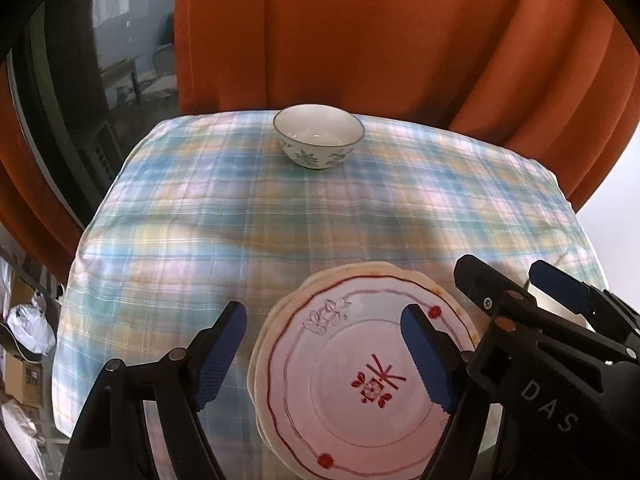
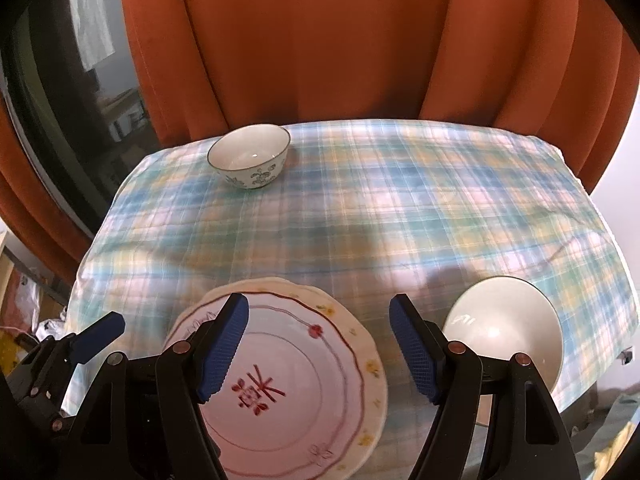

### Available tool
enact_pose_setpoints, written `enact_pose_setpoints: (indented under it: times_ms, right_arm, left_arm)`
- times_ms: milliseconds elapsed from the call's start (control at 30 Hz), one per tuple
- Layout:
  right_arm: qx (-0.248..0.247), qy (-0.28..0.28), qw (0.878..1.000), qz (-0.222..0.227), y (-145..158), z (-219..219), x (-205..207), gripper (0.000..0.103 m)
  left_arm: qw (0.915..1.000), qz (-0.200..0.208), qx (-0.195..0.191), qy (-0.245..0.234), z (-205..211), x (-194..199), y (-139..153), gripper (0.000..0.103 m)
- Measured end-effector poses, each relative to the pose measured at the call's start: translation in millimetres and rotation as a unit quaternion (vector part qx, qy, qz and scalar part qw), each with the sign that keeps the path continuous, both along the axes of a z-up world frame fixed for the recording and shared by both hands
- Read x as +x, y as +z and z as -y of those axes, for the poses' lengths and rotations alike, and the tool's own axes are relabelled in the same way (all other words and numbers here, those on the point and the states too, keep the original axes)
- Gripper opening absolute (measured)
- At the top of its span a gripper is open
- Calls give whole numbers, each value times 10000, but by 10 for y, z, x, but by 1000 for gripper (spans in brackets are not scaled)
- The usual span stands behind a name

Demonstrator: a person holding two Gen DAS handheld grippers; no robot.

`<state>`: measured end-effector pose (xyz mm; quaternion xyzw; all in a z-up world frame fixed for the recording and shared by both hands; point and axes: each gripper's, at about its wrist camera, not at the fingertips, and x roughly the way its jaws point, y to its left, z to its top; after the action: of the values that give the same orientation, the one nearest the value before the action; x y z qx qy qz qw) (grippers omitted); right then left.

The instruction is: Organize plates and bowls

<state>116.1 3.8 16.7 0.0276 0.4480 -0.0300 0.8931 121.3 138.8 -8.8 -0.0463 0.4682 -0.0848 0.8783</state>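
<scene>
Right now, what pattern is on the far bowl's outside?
Dark green floral sprigs on white on the far bowl, with a dark rim; clearest in the left wrist view.

Both views are evenly and softly lit, bright with a warm pinkish cast. The checked tablecloth (image 1: pixel 280 220) carries broad, soft-edged shadows across its middle, and small highlights glint inside the patterned bowl (image 1: pixel 319 136). Fisheye distortion bends the orange curtain (image 1: pixel 400 40) and table edges into curves, with black vignetting in the corners. The dark window (image 2: pixel 60 100) reflects faintly. The cloth's pattern looks slightly smeared throughout.
</scene>
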Motion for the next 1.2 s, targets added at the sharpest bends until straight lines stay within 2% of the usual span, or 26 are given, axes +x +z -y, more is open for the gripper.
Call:
enact_pose_setpoints:
  times_ms: [167, 300, 367, 400, 433, 500, 600, 700, 800, 1000, 1100, 1200]
  right_arm:
    - [-25, 71, 9999, -117, 1, -87, 235, 76]
    - [-70, 189, 9997, -168, 7, -144, 449, 76]
    - [-110, 289, 9993, -189, 10, -181, 607, 79]
    - [-155, 315, 9992, -209, 13, -200, 675, 85]
    - [-259, 327, 9988, -259, 14, -228, 772, 91]
    - [-387, 370, 9982, -267, 26, -273, 927, 93]
    - [85, 632, 9980, 22, 76, -255, 1143, 93]
    - [382, 674, 9969, 119, 81, -204, 1382, 93]
    - [485, 715, 9962, 119, 65, -185, 1623, 93]
    - [479, 754, 9959, 174, -13, -123, 2012, 92]
    - [412, 749, 9962, 161, -86, -111, 2220, 83]
    - [396, 708, 9967, 55, -216, -87, 2433, 82]
  left_arm:
    - [9998, -64, -60, 155, -73, 193, 0, 77]
    - [9993, -59, 37, 365, -108, 402, 19, 74]
    - [9988, -21, 132, 470, -104, 516, 40, 69]
    - [9983, -21, 211, 538, -102, 593, 52, 66]
    - [9979, -28, 262, 587, -104, 651, 61, 66]
    - [9972, 22, 308, 687, -111, 806, 94, 66]
    - [9958, 127, 371, 822, -119, 1051, 150, 66]
    - [9946, 201, 486, 895, -95, 1273, 161, 66]
    - [9947, 224, 470, 889, -67, 1486, 144, 62]
    - [9934, 188, 600, 964, -8, 1876, 36, 62]
    - [9924, 126, 643, 1038, 9, 2073, -65, 62]
    - [9920, 87, 653, 1080, 18, 2259, -179, 61]
